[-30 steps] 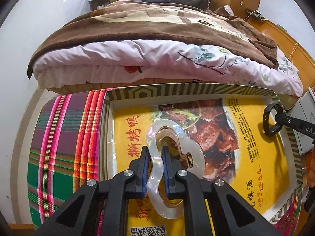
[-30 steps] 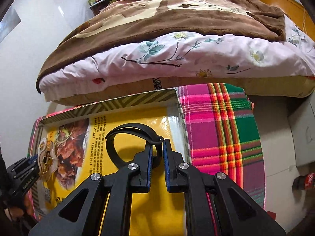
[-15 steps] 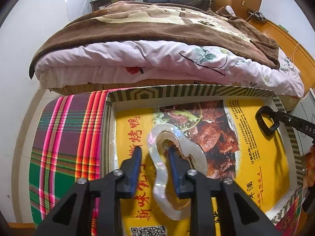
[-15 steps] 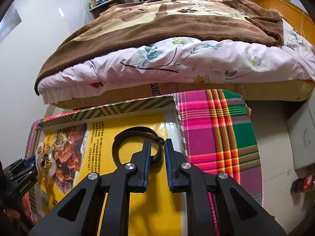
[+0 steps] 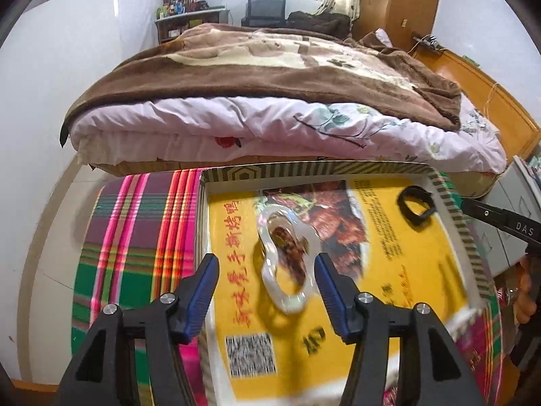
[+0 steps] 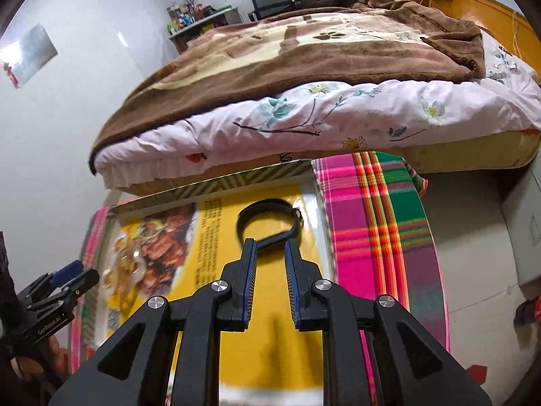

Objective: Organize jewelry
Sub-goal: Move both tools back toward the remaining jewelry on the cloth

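A pearly white hair clip (image 5: 287, 260) lies flat on the yellow printed sheet inside a shallow striped-rim box (image 5: 304, 169). My left gripper (image 5: 266, 264) hovers over it with its jaws opening wide, and the blue pads are clear of the clip on both sides. In the box's far right corner a black band (image 6: 267, 216) rests on the sheet. My right gripper (image 6: 269, 247) is just short of it, its jaws opening a little. The band's near edge lies between the fingertips and the pads do not press it. The left gripper (image 6: 64, 277) also shows at the left edge.
The box rim (image 6: 236, 179) sits on a plaid cloth (image 5: 135, 237) covering a round surface. Directly behind stands a bed (image 5: 270, 118) with a brown blanket. A grey cabinet (image 5: 507, 203) stands at the right, with pale floor around it.
The left jaws have opened off the hair clip, which now lies in the box, and that gripper has pulled back and up. The right jaws have parted slightly and drawn back from the black band.
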